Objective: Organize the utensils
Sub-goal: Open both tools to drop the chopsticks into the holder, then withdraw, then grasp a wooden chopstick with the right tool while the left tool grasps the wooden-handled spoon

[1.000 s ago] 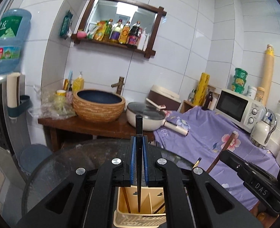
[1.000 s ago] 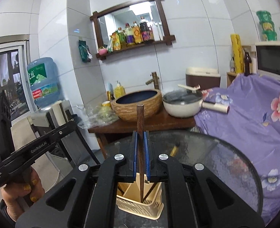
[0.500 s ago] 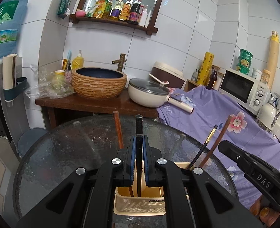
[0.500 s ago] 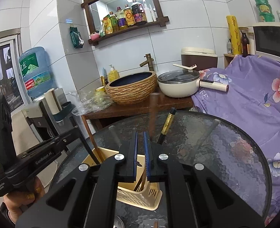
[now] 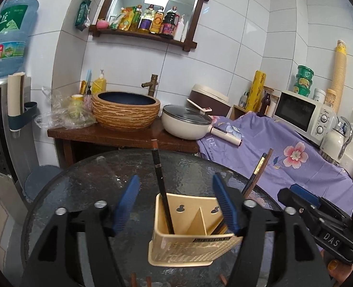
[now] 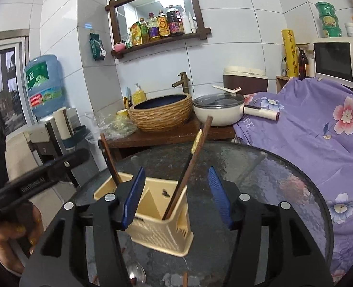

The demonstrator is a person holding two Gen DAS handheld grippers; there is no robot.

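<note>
Both grippers, left gripper (image 5: 175, 205) and right gripper (image 6: 176, 197), have just been opening and now stand wide and empty; their chopsticks (image 5: 161, 186) lean released inside the cream holder (image 5: 190, 244) between the pads. Farther off, the glass table (image 6: 272, 179) offers clear room before its round edge.
</note>
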